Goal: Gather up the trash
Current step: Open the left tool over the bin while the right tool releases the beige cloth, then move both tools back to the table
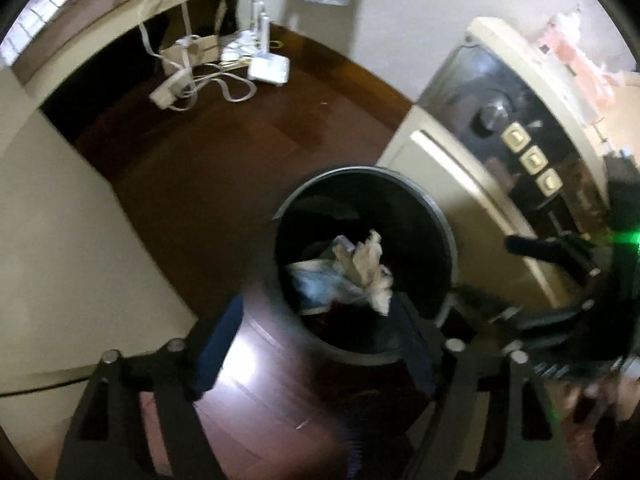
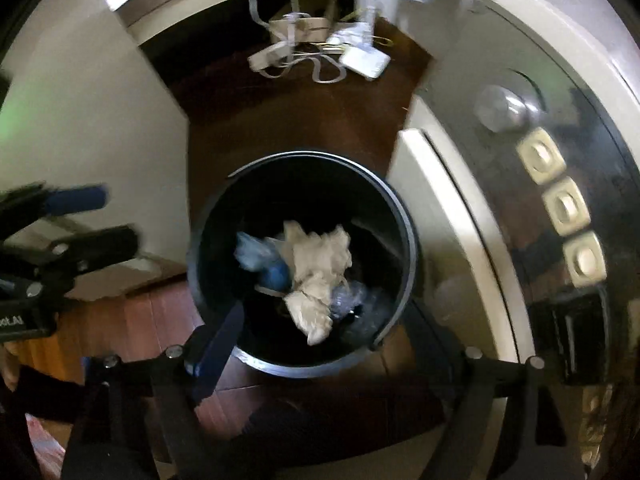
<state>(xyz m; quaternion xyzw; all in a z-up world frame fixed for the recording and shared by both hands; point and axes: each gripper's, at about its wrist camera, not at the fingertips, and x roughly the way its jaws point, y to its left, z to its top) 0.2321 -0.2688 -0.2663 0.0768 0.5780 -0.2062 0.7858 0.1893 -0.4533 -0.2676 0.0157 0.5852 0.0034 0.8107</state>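
Right wrist view, both grippers' fingers spread and empty above bin [image 2: 404, 216] rim, washer [image 2: 448, 216] crowding right, floor [image 2: 320, 120] open beyond.

One black bin [image 2: 404, 216] stands on the floor. Inside it lie one crumpled white paper wad [image 2: 320, 264] and one bluish plastic bag [image 2: 252, 254]. Right of the bin, three square cream buttons [image 2: 564, 206] and one round knob [image 2: 508, 110] sit on the panel.

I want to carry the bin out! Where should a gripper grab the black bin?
Probably the bin's rim, from straight above: one finger inside, one outside. The bin stands upright with an open round mouth, too wide to squeeze whole, and the crumpled paper sits well below the rim.
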